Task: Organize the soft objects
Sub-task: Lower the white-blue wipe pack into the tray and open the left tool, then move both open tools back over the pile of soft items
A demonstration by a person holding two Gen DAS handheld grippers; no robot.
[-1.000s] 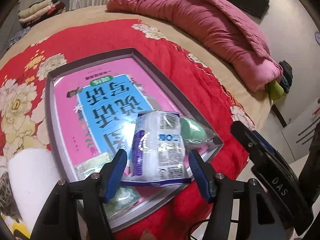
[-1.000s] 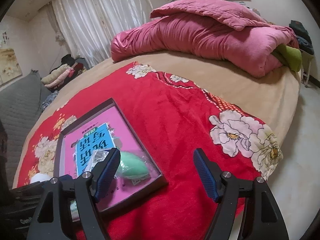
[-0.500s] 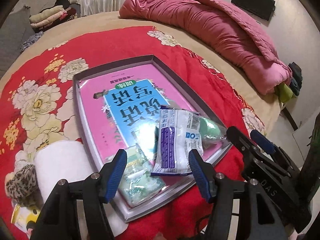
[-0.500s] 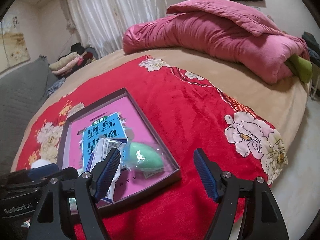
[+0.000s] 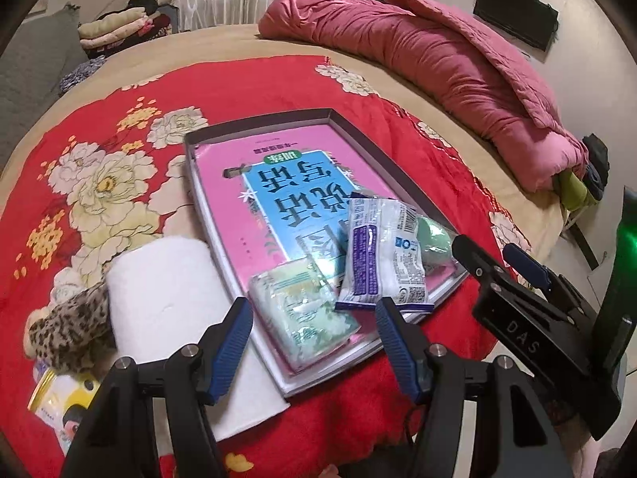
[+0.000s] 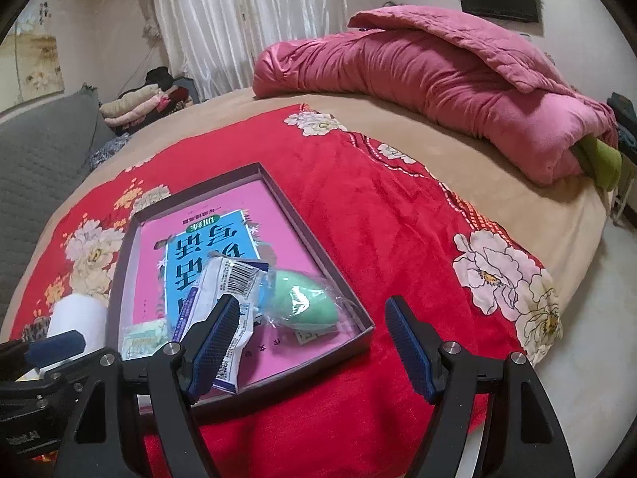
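Soft packets are lying in a shallow box (image 5: 398, 175) on the bed, below both tools. The left hand-held gripper (image 5: 314, 342) is hovering with its blue fingers (image 5: 233, 342) standing apart and nothing between them; under the gap a pale green tissue pack (image 5: 306, 310) is resting at the near end of the box. Just beside it, a white packet with purple print (image 5: 382, 255) is lying partly over the green pack's far corner, and a green egg-shaped sponge in clear wrap (image 6: 306, 298) is sitting against that packet's other side, near the box's right wall.

The right hand-held gripper (image 6: 310, 342) is also hanging with its jaws wide and empty, over the near right corner of the box; its left finger is overlapping the white packet in its own view, though contact cannot be told. A pink and blue book cover (image 5: 286, 191) is lining the box floor.

Outside the box, on its left, a white paper roll (image 5: 167, 283) is lying on the red flowered blanket (image 5: 119, 159), with a leopard-print soft thing (image 5: 67, 330) touching its left side. A pink quilt (image 6: 438, 79) is heaped at the far edge of the bed.
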